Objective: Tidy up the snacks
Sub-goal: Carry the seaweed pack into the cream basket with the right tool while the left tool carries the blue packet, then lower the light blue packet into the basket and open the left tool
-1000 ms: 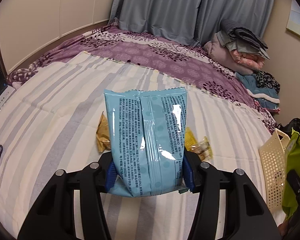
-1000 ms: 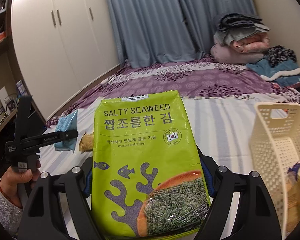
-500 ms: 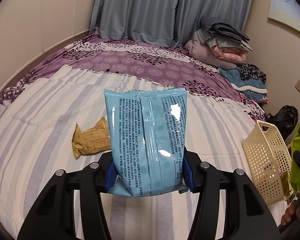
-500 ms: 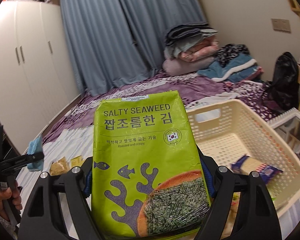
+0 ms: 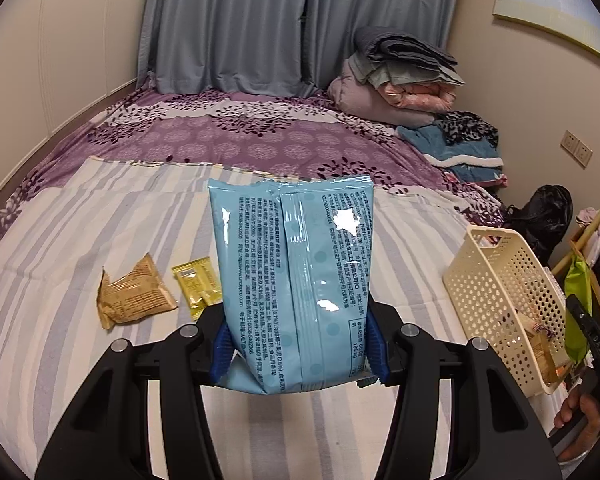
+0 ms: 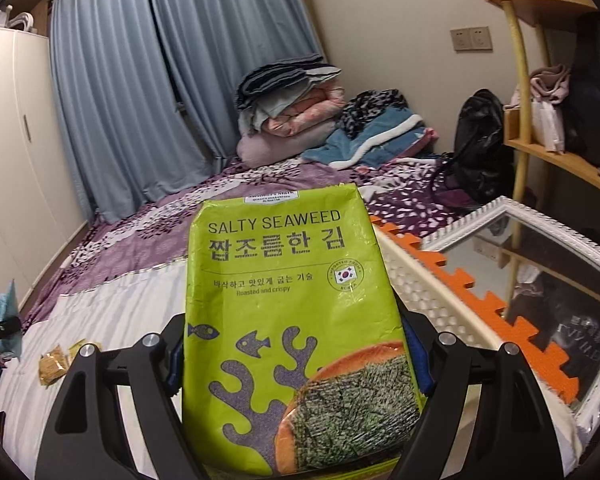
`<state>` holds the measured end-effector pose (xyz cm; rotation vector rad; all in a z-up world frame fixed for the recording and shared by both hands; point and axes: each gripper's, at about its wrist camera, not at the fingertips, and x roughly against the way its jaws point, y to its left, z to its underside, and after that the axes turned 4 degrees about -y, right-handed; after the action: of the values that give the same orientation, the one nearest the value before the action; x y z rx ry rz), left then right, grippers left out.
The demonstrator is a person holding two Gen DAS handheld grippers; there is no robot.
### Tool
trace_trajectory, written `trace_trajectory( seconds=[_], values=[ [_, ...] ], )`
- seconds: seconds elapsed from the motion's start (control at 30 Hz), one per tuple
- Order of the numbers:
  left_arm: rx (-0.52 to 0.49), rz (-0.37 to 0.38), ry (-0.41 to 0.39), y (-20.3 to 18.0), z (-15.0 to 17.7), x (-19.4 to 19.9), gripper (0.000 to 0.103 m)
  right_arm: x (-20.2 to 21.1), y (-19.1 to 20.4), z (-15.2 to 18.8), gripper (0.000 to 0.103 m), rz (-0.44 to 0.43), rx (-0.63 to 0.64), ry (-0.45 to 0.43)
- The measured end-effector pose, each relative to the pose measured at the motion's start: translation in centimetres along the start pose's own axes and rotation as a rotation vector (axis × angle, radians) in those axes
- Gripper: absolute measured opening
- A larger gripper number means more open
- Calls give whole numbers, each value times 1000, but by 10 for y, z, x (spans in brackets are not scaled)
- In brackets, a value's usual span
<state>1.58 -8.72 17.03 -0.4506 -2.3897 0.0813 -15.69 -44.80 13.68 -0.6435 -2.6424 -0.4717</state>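
My left gripper [image 5: 299, 350] is shut on a light blue snack bag [image 5: 296, 272], held upright above the striped sheet. A cream perforated basket [image 5: 496, 280] stands to its right with a wrapped snack inside. My right gripper [image 6: 296, 364] carries a green salty seaweed bag [image 6: 292, 300]. Its jaws are opening, though the blue pads [image 6: 417, 360] still touch the bag's edges. The basket's rim [image 6: 420, 292] shows just behind and right of that bag. A brown packet [image 5: 134, 296] and a yellow packet [image 5: 198, 286] lie on the sheet to the left.
A white-framed mirror [image 6: 540, 280] and an orange foam mat [image 6: 480, 292] lie right of the basket. A wooden shelf [image 6: 548, 148] and a black bag [image 6: 480, 144] stand behind them. Folded blankets [image 5: 400, 76] are piled at the far end of the bed. A hand [image 5: 580, 412] grips the right tool.
The right gripper has swung right with the seaweed bag, from over the bed to the basket, which the bag now mostly hides. The left gripper moved toward the basket with the blue bag.
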Motion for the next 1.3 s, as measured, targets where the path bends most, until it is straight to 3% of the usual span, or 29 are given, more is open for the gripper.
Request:
trace_trajectory(
  seconds=[0.1,0.73,1.13,1.3],
  values=[
    [-14,19,-1,-10,-2,2,54,-1,-8,2,90,46,-11,-4],
    [-91,122,18,-64,-5,-5,54,3,-27,8,90,85,-46,-12],
    [-222,248,60,-144,3,-18,54,17,-40,17,90,127,-7,-6],
    [-276,309,72,-181,6,-22,54,20,-47,19,91,134,32,41]
  ],
)
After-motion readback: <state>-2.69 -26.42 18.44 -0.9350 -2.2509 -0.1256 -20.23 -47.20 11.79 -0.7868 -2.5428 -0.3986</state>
